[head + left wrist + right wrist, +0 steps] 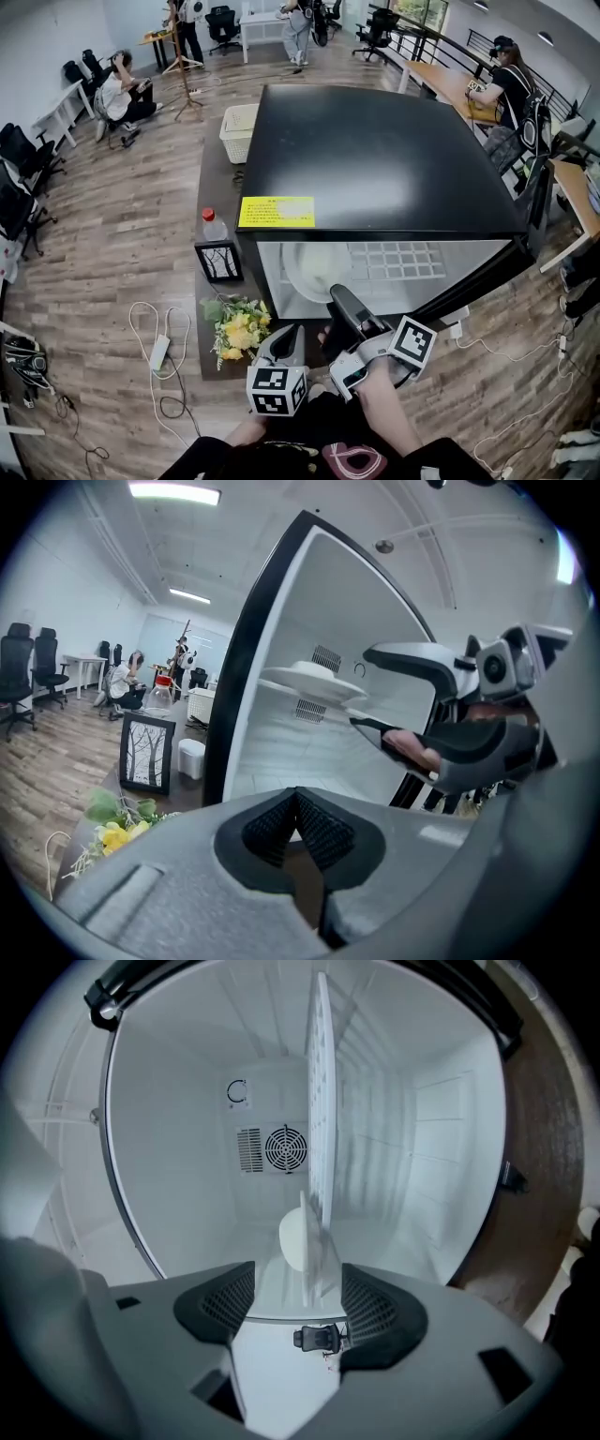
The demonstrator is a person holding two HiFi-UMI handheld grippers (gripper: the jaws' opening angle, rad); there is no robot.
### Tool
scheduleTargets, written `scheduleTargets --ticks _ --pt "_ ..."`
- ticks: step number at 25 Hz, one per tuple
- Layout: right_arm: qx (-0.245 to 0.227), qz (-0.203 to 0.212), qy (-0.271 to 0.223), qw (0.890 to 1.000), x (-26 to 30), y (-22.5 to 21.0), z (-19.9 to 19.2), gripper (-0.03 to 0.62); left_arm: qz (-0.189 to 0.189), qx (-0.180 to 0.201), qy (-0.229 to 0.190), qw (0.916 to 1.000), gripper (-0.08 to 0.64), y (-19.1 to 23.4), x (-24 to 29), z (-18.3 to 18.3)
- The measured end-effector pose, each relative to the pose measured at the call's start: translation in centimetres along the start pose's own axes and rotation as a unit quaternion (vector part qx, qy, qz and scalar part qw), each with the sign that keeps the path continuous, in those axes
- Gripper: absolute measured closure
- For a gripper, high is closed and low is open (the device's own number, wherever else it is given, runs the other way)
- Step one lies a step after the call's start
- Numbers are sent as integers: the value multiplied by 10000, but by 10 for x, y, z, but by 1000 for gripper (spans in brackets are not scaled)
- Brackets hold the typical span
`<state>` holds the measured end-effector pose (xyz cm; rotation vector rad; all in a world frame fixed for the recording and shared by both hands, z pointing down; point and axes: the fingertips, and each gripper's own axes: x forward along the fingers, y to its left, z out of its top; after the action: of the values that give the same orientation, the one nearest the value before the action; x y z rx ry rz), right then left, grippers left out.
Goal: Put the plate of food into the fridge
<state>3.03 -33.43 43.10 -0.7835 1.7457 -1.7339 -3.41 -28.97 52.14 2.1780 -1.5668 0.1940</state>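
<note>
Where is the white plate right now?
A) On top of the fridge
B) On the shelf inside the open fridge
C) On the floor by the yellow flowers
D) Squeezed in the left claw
B: the white round plate sits on the white wire shelf inside the open black fridge.

Inside the fridge (375,159), the plate (314,267) is partly hidden under the fridge's top edge; its food cannot be made out. The yellow label (277,212) atop the fridge has print too small to read.
</note>
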Motion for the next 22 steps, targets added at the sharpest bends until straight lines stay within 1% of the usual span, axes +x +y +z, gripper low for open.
scheduleTargets --ticks 2,5,9,12,14,18,20,22 --pt "-70 -7 -26 10000 -7 -1 0 304 10 -12 -25 10000 552 0 -2 1" --pt "-184 -11 -167 9997 -18 -2 3 267 3 -28 -83 10000 552 -1 -6 4" --pt "-426 -13 -273 9987 -33 -3 5 262 -19 -32 -134 9999 552 -6 -9 5" --pt "-364 91 -362 9986 -44 -7 5 262 -34 -22 -143 9999 552 -10 -12 3" --pt "-548 12 -366 9978 -53 -14 3 262 -61 -5 -139 9999 552 -13 -15 1" --pt "-1154 -297 -355 9922 -69 -27 0 265 -168 27 -136 9998 552 -22 -18 -2" --pt "-1247 -413 -399 9905 -78 -35 0 277 -223 56 -154 9996 552 -27 -20 -3" --pt "-1215 -448 -461 9905 -85 -43 1 299 -271 97 -182 9994 552 -31 -21 -4"
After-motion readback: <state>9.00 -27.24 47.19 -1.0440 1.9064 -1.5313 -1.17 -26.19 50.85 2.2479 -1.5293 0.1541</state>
